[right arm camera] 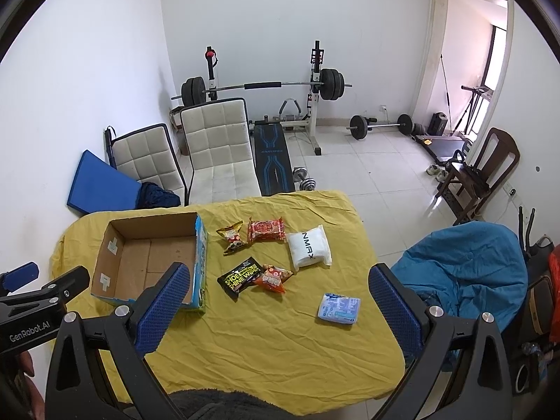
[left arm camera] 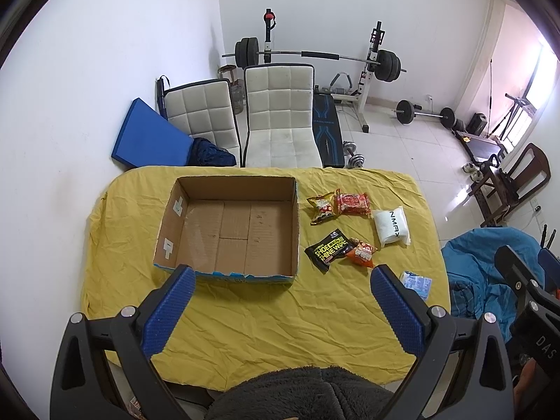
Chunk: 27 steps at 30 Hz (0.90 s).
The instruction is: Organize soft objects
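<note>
The left gripper (left arm camera: 281, 281) and right gripper (right arm camera: 280, 280) are held wide apart, nothing between their blue ribbed pads (right arm camera: 164, 308). On the yellow cloth-covered table (right arm camera: 280, 350), six soft packets are spread beside the open brown cardboard box (left arm camera: 231, 231), among them a black wipes pouch (right arm camera: 240, 277) and a white packet (right arm camera: 309, 250).

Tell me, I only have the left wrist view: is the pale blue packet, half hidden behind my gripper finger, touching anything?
Observer: No. In the right wrist view the pale blue packet lies flat on the yellow cloth, apart from the other packets.
Operator: Is the right gripper holding anything?
Observer: No. The right gripper is open, with nothing between its fingers.
Operator: What does the box's outer right side look like?
Observer: That side of the box is printed in blue and green.
</note>
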Tool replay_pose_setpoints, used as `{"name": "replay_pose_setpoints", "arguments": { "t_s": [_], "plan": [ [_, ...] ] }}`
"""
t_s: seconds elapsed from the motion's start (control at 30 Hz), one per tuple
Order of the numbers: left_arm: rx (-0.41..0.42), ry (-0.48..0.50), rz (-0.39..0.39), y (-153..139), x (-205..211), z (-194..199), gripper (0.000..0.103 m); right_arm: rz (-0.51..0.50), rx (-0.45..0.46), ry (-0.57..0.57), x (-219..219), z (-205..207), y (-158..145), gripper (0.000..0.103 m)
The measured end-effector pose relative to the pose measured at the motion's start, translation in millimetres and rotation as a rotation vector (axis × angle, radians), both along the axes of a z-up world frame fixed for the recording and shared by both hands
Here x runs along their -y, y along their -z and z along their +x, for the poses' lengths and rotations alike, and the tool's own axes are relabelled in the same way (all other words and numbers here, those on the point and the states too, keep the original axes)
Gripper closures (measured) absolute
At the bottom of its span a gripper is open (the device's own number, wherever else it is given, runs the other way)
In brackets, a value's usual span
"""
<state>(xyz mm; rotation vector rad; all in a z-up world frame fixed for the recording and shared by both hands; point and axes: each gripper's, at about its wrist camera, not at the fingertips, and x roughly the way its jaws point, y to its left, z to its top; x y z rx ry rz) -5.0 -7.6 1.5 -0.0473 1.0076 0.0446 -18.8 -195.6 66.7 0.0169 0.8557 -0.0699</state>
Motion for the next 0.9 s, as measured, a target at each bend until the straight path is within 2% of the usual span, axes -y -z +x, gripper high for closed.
{"name": "replay_pose_setpoints", "arguments": {
  "t_s": [0.9],
  "plan": [
    [0.005,0.005,0.006,-1.7,-1.5,3.4,0.000,0.000,0.008,-0.002,-0.6,1.3,-0.7,0.000]
  ]
}}
